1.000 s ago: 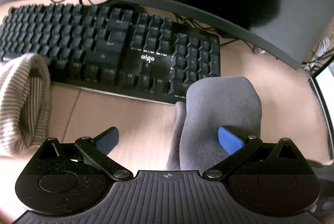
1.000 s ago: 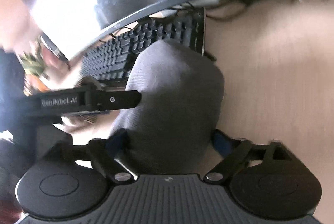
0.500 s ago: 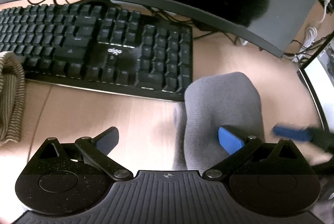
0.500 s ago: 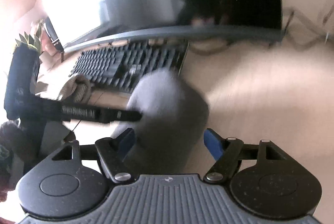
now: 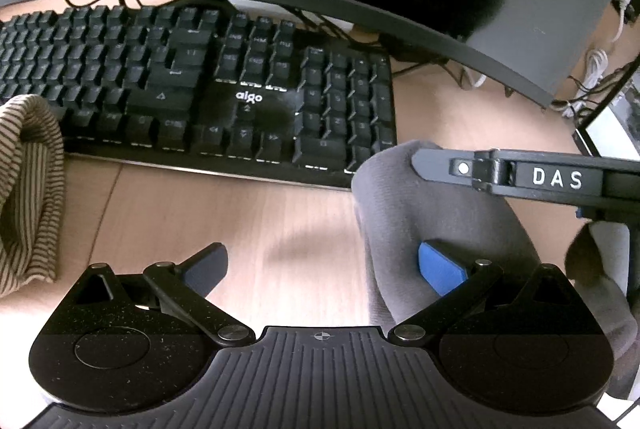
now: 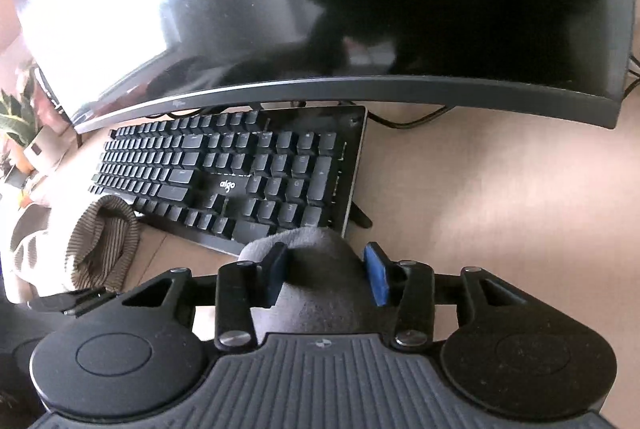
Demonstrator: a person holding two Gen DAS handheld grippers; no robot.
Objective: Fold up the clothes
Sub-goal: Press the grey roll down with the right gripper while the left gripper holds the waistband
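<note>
The grey sock [image 5: 432, 213] lies on the counter [image 5: 256, 229] just before the black keyboard [image 5: 200, 97], its long axis running from the cameras toward the keys, rounded end foremost. The right claw [image 6: 328, 279] is closing with the sock's end between its pads, seemingly pressing it. The left claw [image 5: 324, 265] stands open, one pad beside the sock. A striped garment [image 5: 28, 189] lies to the left.

Desk with computer things

A black aigo keyboard [image 6: 240, 181] lies ahead of the gripper, under a curved monitor [image 6: 320, 9]; a potted plant [image 6: 16, 121] stands far left.
</note>
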